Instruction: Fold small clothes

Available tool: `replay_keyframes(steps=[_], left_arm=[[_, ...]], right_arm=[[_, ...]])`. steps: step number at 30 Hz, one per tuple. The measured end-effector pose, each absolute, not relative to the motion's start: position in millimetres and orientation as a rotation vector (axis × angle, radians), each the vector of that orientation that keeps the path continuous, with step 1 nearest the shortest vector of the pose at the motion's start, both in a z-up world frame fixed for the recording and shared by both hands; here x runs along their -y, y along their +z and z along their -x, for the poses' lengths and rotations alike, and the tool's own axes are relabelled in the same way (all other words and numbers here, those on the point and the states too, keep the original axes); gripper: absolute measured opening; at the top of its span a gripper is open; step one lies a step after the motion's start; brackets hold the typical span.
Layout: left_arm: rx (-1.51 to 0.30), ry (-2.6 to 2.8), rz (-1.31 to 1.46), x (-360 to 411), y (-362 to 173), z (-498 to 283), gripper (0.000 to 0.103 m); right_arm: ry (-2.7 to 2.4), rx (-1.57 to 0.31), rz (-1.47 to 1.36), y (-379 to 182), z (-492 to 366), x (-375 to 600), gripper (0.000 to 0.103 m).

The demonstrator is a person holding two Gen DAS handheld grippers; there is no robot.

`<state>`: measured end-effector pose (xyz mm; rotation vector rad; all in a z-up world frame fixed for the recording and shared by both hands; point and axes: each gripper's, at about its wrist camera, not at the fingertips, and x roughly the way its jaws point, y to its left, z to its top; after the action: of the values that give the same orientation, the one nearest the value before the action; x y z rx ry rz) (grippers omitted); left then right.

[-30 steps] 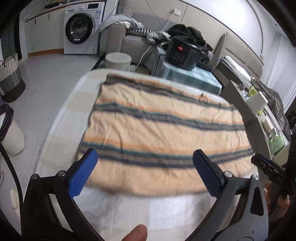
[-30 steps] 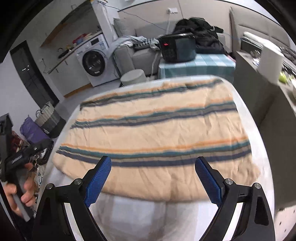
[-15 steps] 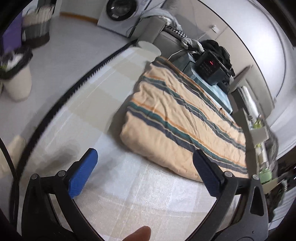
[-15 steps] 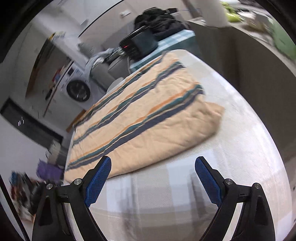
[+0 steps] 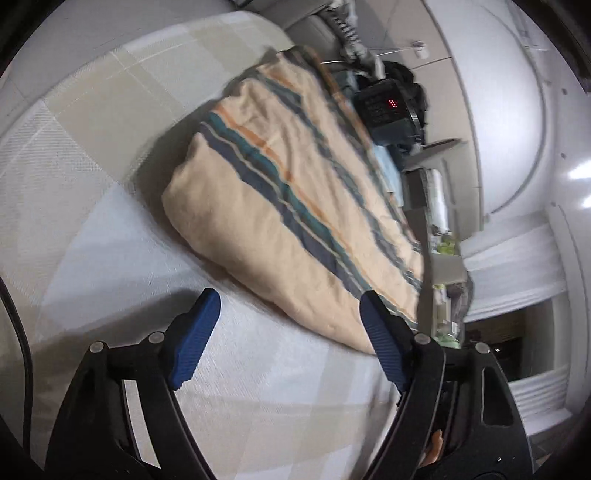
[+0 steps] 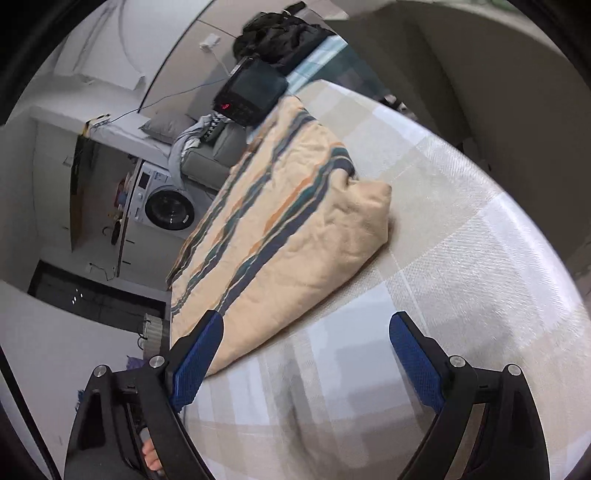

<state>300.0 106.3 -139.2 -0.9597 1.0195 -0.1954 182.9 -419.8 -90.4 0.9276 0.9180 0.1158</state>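
A peach cloth with dark blue, teal and orange stripes (image 5: 288, 199) lies spread flat on the pale checked table (image 5: 85, 206). It also shows in the right wrist view (image 6: 280, 229). My left gripper (image 5: 290, 339) is open and empty, low over the table at the cloth's near left edge. My right gripper (image 6: 310, 360) is open and empty at the cloth's near right edge, with its left finger (image 6: 199, 354) over the hem. Both views are tilted.
A black cooker with a red display (image 5: 388, 110) stands on a side table beyond the cloth; it also shows in the right wrist view (image 6: 251, 92). A washing machine (image 6: 166, 206), a grey sofa (image 6: 218, 151) and dark clothes (image 6: 277, 33) are further back.
Both grippers have dropped lower and moved apart toward the cloth's near corners, each rolling outward. Both stay open. The cloth has not moved.
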Motion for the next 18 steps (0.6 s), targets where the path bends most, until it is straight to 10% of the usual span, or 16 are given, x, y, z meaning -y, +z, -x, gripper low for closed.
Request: replay_keyframes(steps=[7, 12, 13, 18], left_arm=[[-0.994, -0.117, 0.947, -102, -138, -325, 0.065], [-0.958, -0.003, 0.997, -113, -151, -332, 0.010], [-0.949, -0.005, 1.010, -114, -154, -331, 0.009], [-0.928, 0.014, 0.995, -114, -154, -328, 0.006]], right_arm=[[0.071, -0.880, -0.907, -86, -219, 416, 0.090], [-0.055, -0.849, -0.873, -88, -230, 414, 0.043], [-0.090, -0.859, -0.870, -91, -232, 415, 0.022], [-0.110, -0.823, -0.922, -99, -221, 420, 0.014]])
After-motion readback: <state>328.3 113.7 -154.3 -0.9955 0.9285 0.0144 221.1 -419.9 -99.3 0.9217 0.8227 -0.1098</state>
